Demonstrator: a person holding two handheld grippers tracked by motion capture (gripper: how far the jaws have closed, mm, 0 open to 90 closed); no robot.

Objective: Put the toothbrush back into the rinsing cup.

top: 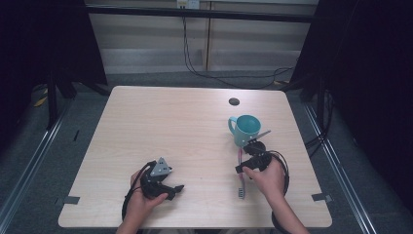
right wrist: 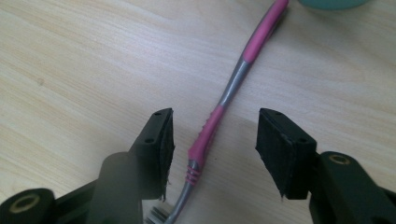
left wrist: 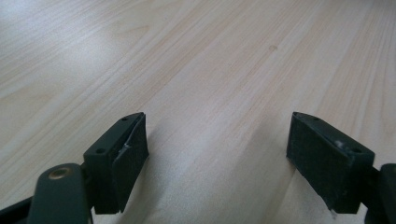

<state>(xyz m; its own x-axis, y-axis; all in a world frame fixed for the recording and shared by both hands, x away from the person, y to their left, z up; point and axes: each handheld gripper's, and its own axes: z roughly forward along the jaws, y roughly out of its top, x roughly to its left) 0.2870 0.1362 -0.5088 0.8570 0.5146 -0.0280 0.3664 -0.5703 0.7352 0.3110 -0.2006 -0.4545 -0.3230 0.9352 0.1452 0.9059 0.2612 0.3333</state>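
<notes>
A pink and grey toothbrush (right wrist: 219, 112) lies flat on the wooden table (top: 170, 126), its handle end near a teal mug (top: 245, 129). In the high view the toothbrush (top: 241, 187) shows its bristle end below the right hand. My right gripper (right wrist: 215, 140) points down over the brush, one jaw on each side of the handle, the pads apart from it. My right gripper (top: 249, 158) sits just in front of the mug. My left gripper (left wrist: 217, 144) rests open over bare wood, nothing between its jaws; in the high view my left gripper (top: 173, 187) is at the near left.
A dark round hole (top: 234, 101) is set in the table behind the mug. Tape marks (top: 321, 197) sit at the near corners. Dark curtains and metal rails flank the table; cables run along the floor at the back.
</notes>
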